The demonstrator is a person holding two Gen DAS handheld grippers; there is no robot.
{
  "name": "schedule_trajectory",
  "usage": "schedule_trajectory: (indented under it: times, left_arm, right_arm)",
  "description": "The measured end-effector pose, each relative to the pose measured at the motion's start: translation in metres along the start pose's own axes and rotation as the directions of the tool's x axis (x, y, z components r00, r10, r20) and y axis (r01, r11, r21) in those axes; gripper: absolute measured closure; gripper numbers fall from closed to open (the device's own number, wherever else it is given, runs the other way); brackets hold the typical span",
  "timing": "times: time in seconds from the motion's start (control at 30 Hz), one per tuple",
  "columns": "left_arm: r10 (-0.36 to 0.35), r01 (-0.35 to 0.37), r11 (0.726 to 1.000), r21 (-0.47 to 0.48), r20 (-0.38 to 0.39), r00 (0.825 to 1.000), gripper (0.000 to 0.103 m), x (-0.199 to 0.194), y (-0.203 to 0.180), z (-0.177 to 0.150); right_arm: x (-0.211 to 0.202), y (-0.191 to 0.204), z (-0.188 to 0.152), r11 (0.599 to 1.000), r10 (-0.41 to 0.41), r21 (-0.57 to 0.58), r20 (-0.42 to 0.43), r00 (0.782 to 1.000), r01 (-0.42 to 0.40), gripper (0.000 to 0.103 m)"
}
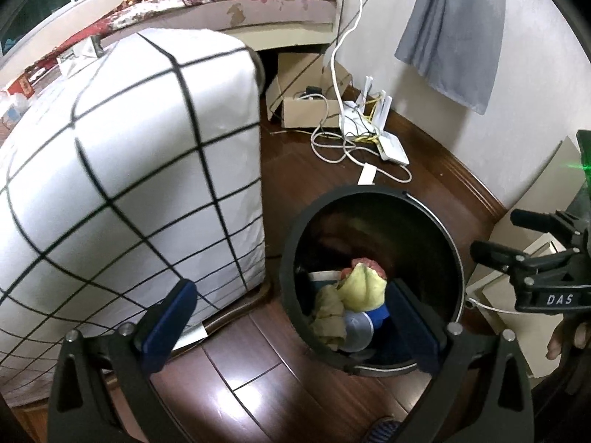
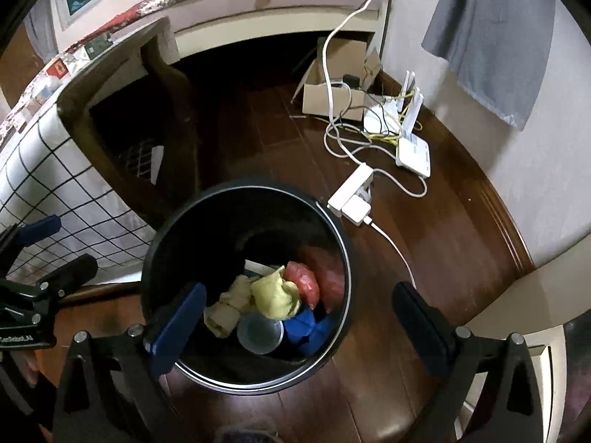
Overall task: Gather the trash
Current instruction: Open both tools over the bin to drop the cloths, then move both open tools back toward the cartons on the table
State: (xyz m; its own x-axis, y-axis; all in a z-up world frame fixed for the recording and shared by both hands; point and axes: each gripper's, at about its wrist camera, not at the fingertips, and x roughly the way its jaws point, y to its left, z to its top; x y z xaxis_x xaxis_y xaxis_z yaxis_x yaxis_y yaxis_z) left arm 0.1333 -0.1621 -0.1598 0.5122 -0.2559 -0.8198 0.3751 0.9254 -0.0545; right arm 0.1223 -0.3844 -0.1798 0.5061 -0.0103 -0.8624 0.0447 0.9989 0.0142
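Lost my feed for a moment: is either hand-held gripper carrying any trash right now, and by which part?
Nothing is held. The left hand-held gripper and right hand-held gripper are both open and empty above the black bin, with the trash already inside.

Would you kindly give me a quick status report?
Left gripper and right gripper open, empty, above the bin. Trash inside bin. Nothing in the way.

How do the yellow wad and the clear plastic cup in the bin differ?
The yellow wad is opaque, crumpled and shapeless; the clear plastic cup is see-through and keeps a rigid round form. The wad sits on top of the pile, partly over the cup, which lies tilted with its mouth facing up toward the camera. Both lie inside the black trash bin; neither is gripped, and the left tongs and right tongs are open.
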Motion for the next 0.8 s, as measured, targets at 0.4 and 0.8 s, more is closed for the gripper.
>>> schedule_trajectory:
  times: [0.4, 0.8]
  left_arm:
    - [0.021, -0.021, 1.0, -0.011, 0.084, 0.996, 0.001, -0.04, 0.009, 0.005]
    - [0.061, -0.046, 0.996, -0.076, 0.196, 0.979, 0.001, -0.084, 0.042, 0.016]
  right_arm:
    - [-0.036, 0.019, 0.011, 1.0, 0.011, -0.026, 0.102, 0.995, -0.008, 0.001]
    - [-0.074, 0.043, 0.025, 0.998, 0.042, -0.05, 0.229, 0.972, -0.031, 0.001]
